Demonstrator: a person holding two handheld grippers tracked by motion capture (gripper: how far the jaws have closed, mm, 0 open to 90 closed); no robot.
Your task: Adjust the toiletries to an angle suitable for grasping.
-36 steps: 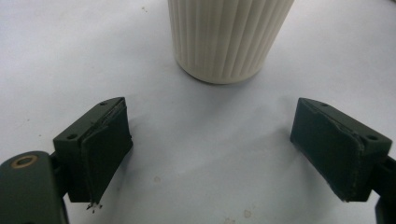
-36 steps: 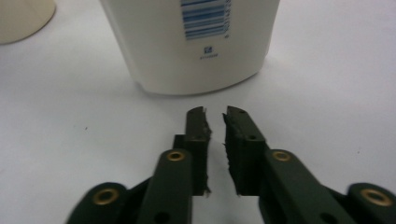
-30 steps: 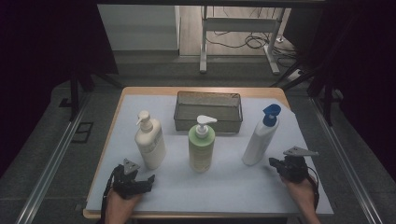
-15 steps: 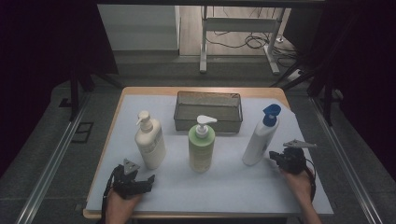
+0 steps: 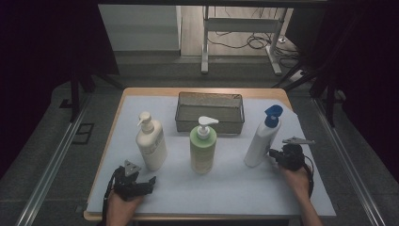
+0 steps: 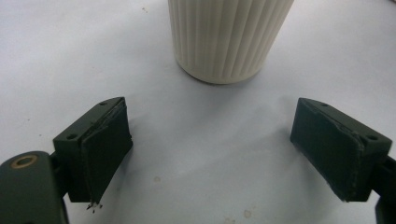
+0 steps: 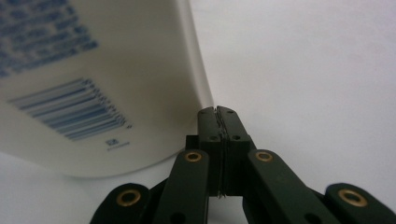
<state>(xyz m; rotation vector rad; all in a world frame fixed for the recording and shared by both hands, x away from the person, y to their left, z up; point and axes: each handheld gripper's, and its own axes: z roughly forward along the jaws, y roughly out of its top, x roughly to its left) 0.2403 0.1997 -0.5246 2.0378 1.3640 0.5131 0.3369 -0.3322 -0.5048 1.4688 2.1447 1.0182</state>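
Three pump bottles stand in a row on the white sheet (image 5: 235, 188). The cream ribbed bottle (image 5: 150, 143) (image 6: 226, 37) is at the left, and my left gripper (image 5: 141, 181) (image 6: 224, 154) rests just in front of it, open with nothing between the jaws. A green bottle (image 5: 203, 146) stands in the middle. The white bottle with a blue pump (image 5: 262, 136) (image 7: 93, 79) is at the right. My right gripper (image 5: 274, 154) (image 7: 218, 112) is shut and empty, its tips right at that bottle's lower right side; whether they touch it I cannot tell.
A dark wire mesh basket (image 5: 210, 113) stands behind the bottles at the table's far middle. The wooden table edge (image 5: 197, 90) frames the sheet. Dark floor and a metal stand (image 5: 240, 42) lie beyond.
My right gripper has moved left toward the base of the blue-pump bottle. The left gripper and the bottles have stayed where they were.
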